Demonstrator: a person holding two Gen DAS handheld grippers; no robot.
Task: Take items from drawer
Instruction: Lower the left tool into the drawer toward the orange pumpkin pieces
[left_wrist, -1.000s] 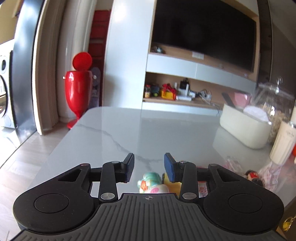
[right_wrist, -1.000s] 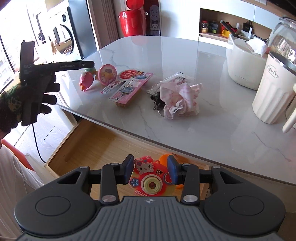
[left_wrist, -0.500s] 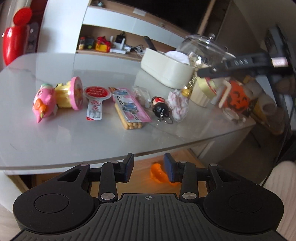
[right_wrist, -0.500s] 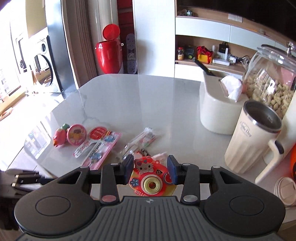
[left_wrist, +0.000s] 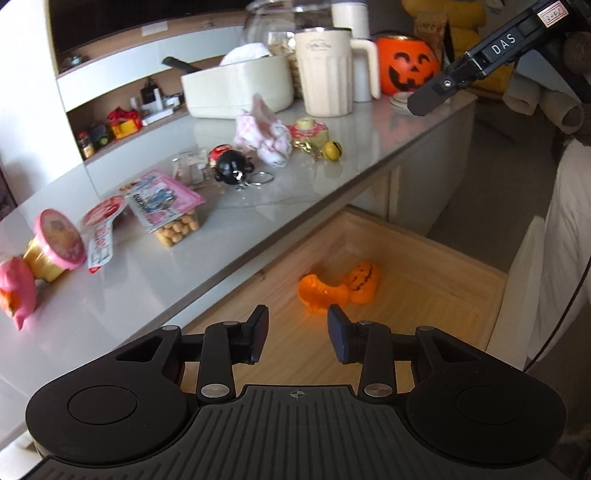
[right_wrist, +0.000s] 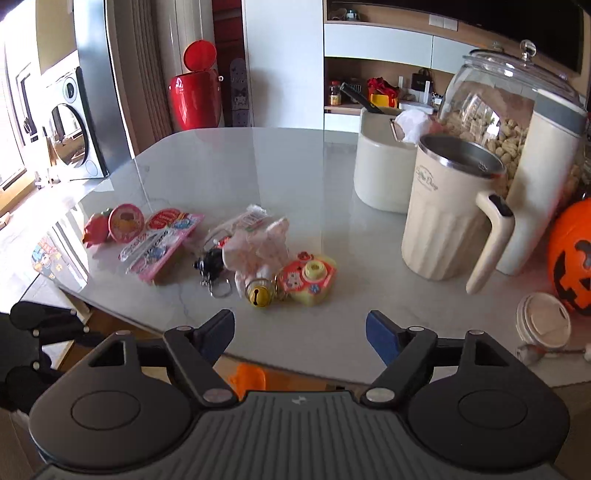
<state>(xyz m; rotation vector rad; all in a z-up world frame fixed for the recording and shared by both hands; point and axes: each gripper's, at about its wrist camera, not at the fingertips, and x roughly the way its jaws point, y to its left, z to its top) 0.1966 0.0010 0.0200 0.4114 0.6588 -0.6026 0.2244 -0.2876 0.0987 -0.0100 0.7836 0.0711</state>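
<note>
Your right tool (right_wrist: 300, 330) is opening with nothing between its jaws above the toy camera (right_wrist: 308, 281) near the desk's (right_wrist: 258, 166) front edge, your left tool (left_wrist: 297, 334) hangs part-open and empty over the drawer (left_wrist: 424, 280), where the orange toys (left_wrist: 340, 288) remain.

Left wrist view faces the drawer (left_wrist: 369, 258), right the countertop (right_wrist: 258, 166), both sharing countertop clutter
</note>
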